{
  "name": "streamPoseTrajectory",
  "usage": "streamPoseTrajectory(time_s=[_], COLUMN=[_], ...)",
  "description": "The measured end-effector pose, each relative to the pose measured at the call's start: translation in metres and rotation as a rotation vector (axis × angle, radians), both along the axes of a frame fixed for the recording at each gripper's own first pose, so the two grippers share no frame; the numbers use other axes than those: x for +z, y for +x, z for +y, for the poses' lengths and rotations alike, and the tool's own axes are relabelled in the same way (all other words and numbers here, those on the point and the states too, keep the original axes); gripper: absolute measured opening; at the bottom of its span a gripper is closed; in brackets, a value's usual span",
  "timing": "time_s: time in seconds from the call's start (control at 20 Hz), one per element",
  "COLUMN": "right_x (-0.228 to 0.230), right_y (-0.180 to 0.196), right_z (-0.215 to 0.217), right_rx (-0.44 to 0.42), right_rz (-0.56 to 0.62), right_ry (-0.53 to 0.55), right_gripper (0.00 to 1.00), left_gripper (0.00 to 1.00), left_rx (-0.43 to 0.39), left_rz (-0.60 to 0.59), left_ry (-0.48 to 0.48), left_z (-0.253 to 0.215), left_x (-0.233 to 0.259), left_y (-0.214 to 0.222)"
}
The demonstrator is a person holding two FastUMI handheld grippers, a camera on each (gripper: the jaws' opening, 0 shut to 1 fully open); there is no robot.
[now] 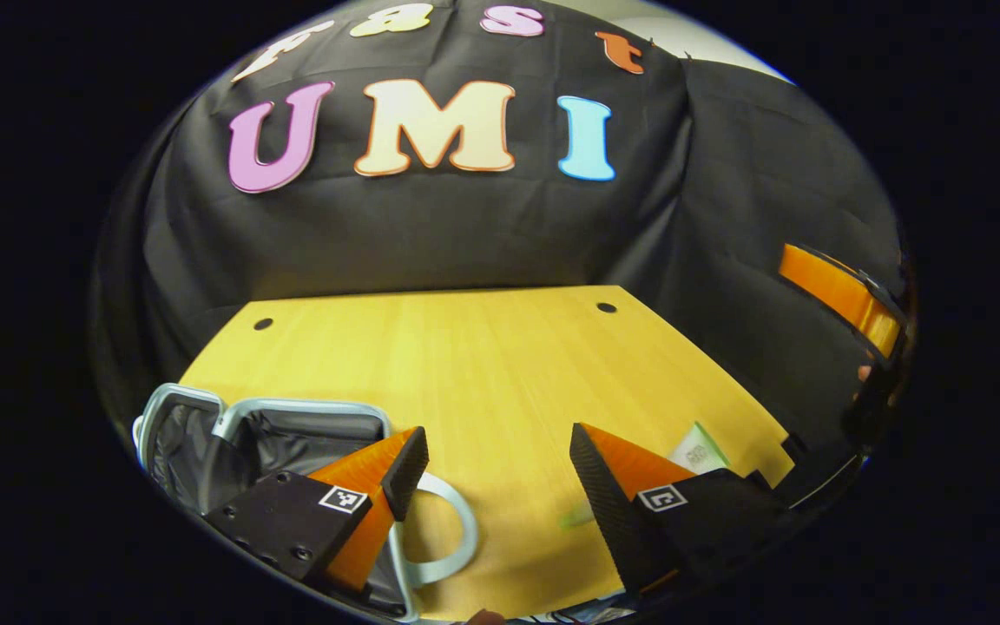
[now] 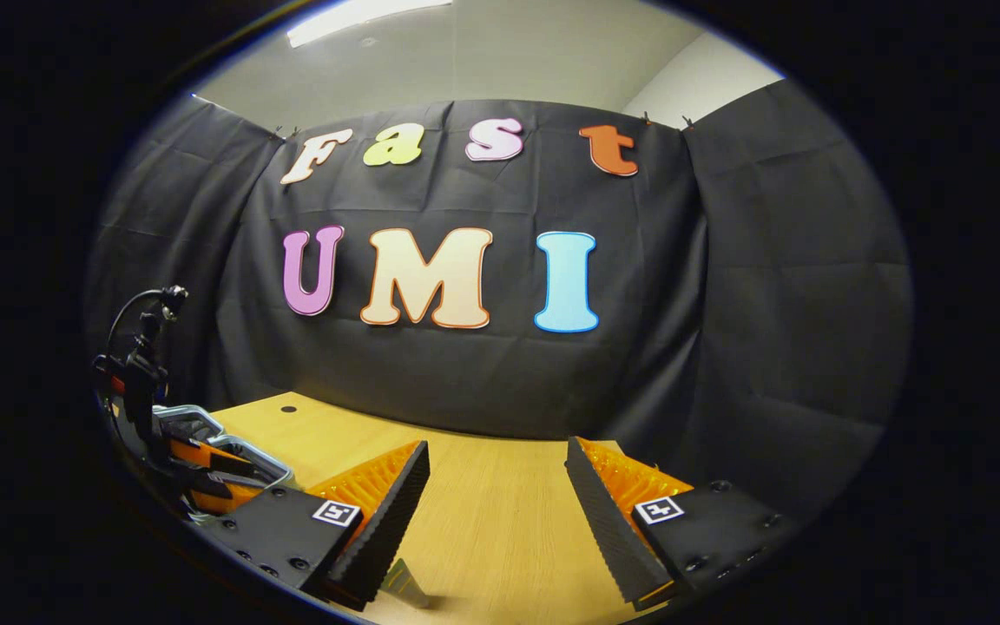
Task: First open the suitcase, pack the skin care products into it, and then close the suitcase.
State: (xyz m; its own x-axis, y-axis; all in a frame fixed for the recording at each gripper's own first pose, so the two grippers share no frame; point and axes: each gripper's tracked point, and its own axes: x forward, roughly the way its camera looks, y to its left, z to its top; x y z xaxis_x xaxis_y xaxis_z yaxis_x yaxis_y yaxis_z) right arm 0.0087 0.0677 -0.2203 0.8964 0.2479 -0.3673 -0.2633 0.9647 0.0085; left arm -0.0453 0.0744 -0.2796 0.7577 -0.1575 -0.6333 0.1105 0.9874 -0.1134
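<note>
Left gripper point(image 1: 500, 477) above open suitcase point(image 1: 292, 434)

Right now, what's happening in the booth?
A person holds two grippers over a wooden table. The suitcase lies open at the table's edge, lining showing. The left gripper is open and holds nothing, beside the suitcase, its left finger overlapping the case rim. The right gripper is also open and holds nothing, over bare table. A small packet, likely a skin care item, lies just past the left gripper's right finger. Packing looks not yet done.
</note>
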Motion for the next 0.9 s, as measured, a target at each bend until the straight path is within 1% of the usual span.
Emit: streamPoseTrajectory(time_s=[0.05, 0.15, 0.25, 0.3, 0.4, 0.5, 0.55, 0.6, 0.65, 0.7, 0.75, 0.8, 0.9], right_x=[-0.003, -0.009, -0.018, -0.023, -0.028, -0.031, -0.035, -0.039, -0.044, -0.047, -0.049, -0.049, -0.055], right_y=[-0.003, -0.008, -0.012, -0.014, -0.02, -0.027, -0.032, -0.036, -0.042, -0.047, -0.054, -0.06, -0.067], right_z=[0.002, 0.008, 0.01, 0.011, 0.012, 0.015, 0.016, 0.017, 0.019, 0.021, 0.025, 0.027, 0.031], right_rx=[0.013, 0.039, 0.053, 0.059, 0.073, 0.093, 0.104, 0.116, 0.128, 0.143, 0.159, 0.174, 0.194], right_rz=[0.007, 0.025, 0.053, 0.069, 0.089, 0.099, 0.105, 0.113, 0.123, 0.132, 0.138, 0.137, 0.142], right_ry=[0.0, 0.017, 0.026, 0.028, 0.029, 0.035, 0.035, 0.03, 0.026, 0.027, 0.033, 0.041, 0.045], right_gripper=[0.99, 0.99, 0.99, 0.96, 0.99, 0.98, 0.98, 0.99, 0.99, 0.98, 0.99, 0.99, 1.0], left_gripper=[0.95, 0.96, 0.96, 0.96, 0.96, 0.93, 0.93, 0.9, 0.82, 0.77, 0.58, 0.45, 0.21], left_rx=[-0.021, -0.063, -0.085, -0.091, -0.102, -0.104, -0.102, -0.097, -0.088, -0.081, -0.066, -0.058, -0.045], left_rz=[0.007, 0.023, 0.043, 0.053, 0.082, 0.113, 0.127, 0.139, 0.149, 0.159, 0.165, 0.179, 0.193], left_ry=[-0.018, -0.044, -0.038, -0.039, -0.049, -0.056, -0.063, -0.078, -0.088, -0.095, -0.088, -0.088, -0.129], left_z=[-0.01, -0.032, -0.043, -0.048, -0.058, -0.067, -0.07, -0.073, -0.076, -0.078, -0.076, -0.076, -0.081], left_x=[-0.004, -0.013, -0.026, -0.033, -0.05, -0.068, -0.077, -0.086, -0.091, -0.097, -0.103, -0.111, -0.119], left_y=[-0.004, -0.011, -0.017, -0.019, -0.024, -0.03, -0.03, -0.031, -0.031, -0.03, -0.03, -0.028, -0.03])
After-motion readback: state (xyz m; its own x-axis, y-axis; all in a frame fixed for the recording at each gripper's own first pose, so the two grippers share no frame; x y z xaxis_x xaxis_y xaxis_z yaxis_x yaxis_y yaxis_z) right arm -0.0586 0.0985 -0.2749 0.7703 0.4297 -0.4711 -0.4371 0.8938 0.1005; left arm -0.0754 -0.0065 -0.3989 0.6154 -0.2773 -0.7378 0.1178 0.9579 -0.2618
